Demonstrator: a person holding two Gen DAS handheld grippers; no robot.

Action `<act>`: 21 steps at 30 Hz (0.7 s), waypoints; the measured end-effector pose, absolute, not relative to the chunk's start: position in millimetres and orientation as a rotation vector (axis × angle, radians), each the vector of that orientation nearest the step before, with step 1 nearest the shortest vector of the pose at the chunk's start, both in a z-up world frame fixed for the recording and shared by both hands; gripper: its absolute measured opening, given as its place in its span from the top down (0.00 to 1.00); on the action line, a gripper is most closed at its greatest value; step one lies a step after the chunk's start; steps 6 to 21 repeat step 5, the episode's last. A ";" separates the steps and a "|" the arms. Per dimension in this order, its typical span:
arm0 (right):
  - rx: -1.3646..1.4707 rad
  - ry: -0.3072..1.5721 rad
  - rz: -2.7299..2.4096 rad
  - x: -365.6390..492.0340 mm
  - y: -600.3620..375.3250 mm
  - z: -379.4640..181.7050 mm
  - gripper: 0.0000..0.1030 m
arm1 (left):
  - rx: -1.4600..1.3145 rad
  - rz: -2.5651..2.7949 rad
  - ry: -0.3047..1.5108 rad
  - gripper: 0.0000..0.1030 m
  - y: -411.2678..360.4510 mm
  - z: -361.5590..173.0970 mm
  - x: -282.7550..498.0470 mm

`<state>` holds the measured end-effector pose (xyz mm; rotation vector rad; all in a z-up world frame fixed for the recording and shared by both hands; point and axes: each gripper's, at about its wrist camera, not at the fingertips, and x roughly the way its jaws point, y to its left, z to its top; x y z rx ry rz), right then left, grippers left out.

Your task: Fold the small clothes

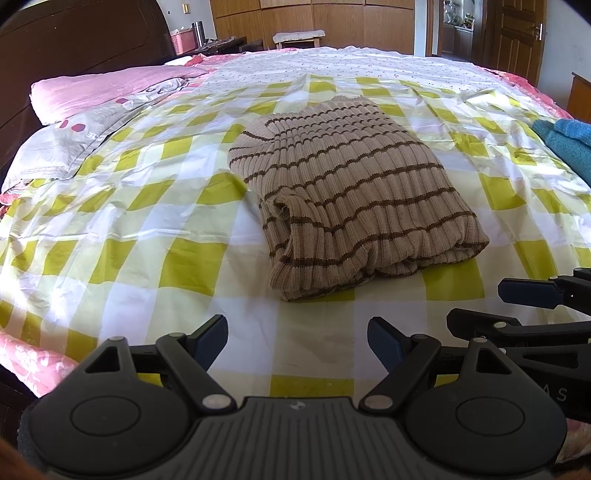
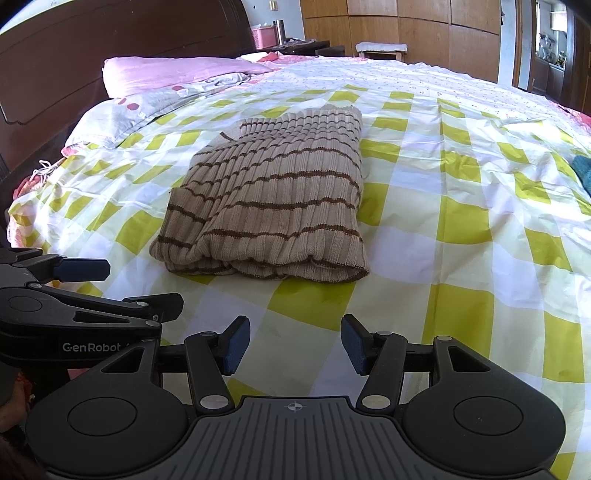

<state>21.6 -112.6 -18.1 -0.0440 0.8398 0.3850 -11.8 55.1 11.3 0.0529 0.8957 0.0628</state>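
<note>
A beige ribbed sweater with thin brown stripes (image 1: 354, 192) lies folded into a compact rectangle on the yellow-and-white checked bedspread (image 1: 147, 229). In the right wrist view the same sweater (image 2: 273, 199) sits ahead and slightly left. My left gripper (image 1: 297, 343) hovers over the bedspread just short of the sweater's near edge, open with nothing between its blue pads. My right gripper (image 2: 295, 343) is also open and empty, a little short of the sweater. The two grippers are side by side: the right gripper (image 1: 509, 306) shows at the left view's edge, the left gripper (image 2: 125, 286) at the right view's.
Pink pillows (image 1: 110, 88) lie against a dark wooden headboard (image 2: 110, 44) at the left. Folded teal towels (image 1: 569, 144) rest on the bed's right side. Wooden wardrobes (image 1: 332, 22), a small stool (image 2: 382, 48) and a door stand beyond the bed.
</note>
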 end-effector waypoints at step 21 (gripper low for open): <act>-0.044 0.840 0.385 21.6 -112.5 -18.2 0.46 | 0.054 0.064 0.894 0.14 55.5 10.6 -11.8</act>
